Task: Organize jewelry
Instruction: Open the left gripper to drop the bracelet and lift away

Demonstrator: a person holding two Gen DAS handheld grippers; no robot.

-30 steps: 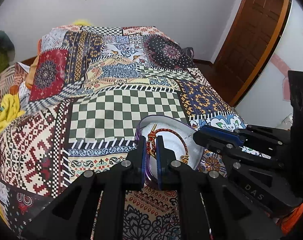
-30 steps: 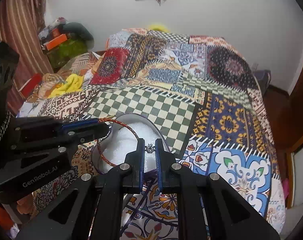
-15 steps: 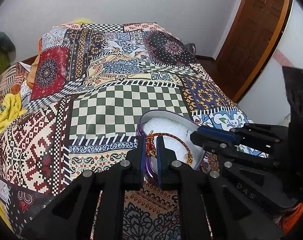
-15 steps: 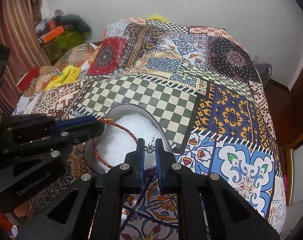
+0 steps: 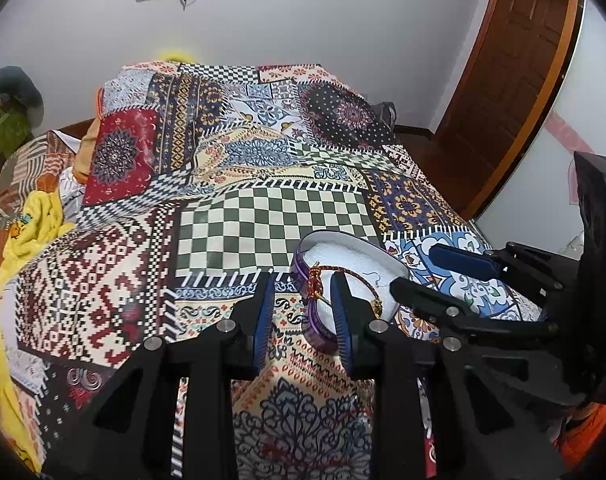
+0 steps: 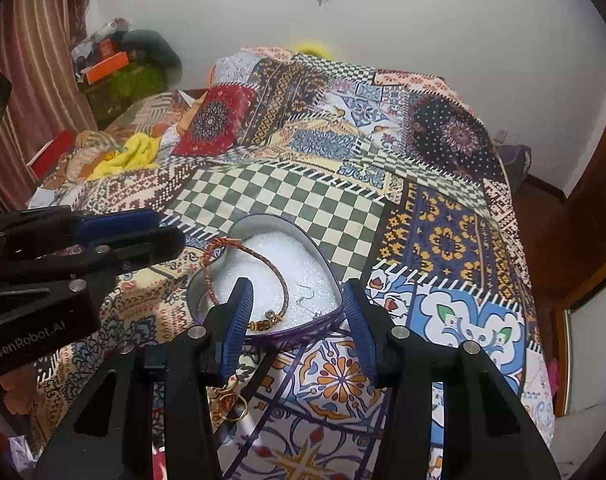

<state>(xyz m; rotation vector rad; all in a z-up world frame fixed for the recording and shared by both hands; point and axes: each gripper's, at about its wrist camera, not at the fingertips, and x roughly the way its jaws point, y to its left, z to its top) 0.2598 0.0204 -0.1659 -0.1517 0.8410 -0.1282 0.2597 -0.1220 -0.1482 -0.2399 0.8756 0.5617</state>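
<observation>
A patchwork quilt [image 6: 443, 236] covers the bed, and near its front edge sits a heart-shaped purple tin [image 6: 315, 322] lined with white foam. Across the foam lies a red braided bracelet [image 6: 279, 276], its knotted end draped over the tin's left rim, with a small earring hook [image 6: 305, 298] just beside it. Both look light and limp; the cord seems the safest place to pinch. The left gripper [image 5: 301, 312] and right gripper [image 6: 297, 320] are both opening, pinching nothing.

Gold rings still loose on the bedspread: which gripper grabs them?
Probably right. The gold rings lie just below the right gripper, whose jaws are opening, empty. The left gripper sits over the bracelet.
</observation>
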